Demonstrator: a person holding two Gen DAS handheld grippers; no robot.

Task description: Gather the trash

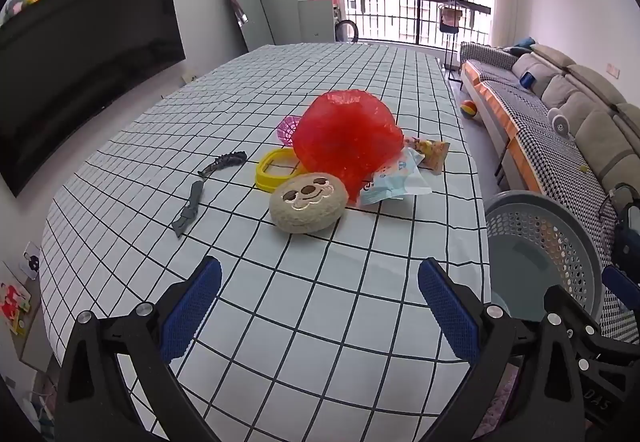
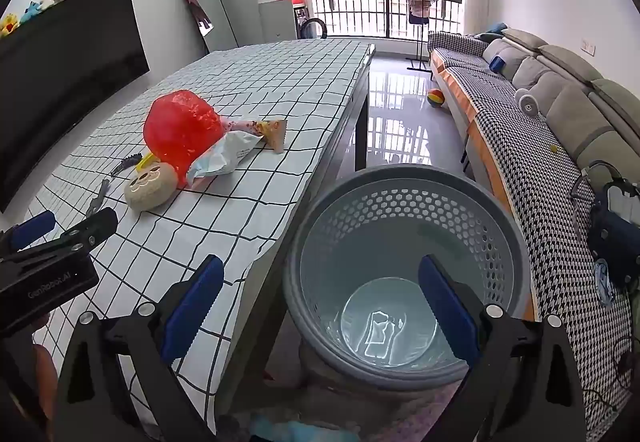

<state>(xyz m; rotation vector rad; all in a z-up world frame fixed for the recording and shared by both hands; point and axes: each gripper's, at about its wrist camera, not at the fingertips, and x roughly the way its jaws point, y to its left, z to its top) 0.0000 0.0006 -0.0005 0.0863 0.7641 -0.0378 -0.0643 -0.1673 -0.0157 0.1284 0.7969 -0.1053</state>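
Both the left hand-held gripper (image 1: 318, 306) and the right hand-held gripper (image 2: 320, 306) gape wide, holding nothing. The red bag (image 1: 347, 140) and wrappers (image 1: 394, 182) lie mid-desk (image 1: 320, 322); the basket (image 2: 404, 274) stands beside it.

A: Table (image 1: 360, 322), centre?
B: Plastic bag (image 1: 347, 138); round plush (image 1: 307, 202) before it, square frame (image 1: 276, 168) at its left, wrappers (image 1: 394, 178) at its right.
A: Further left?
B: Two toy pieces (image 1: 208, 190).
A: Off the table?
B: Basket (image 2: 404, 274) on the floor by its right edge; sofa (image 2: 540, 110) beyond.
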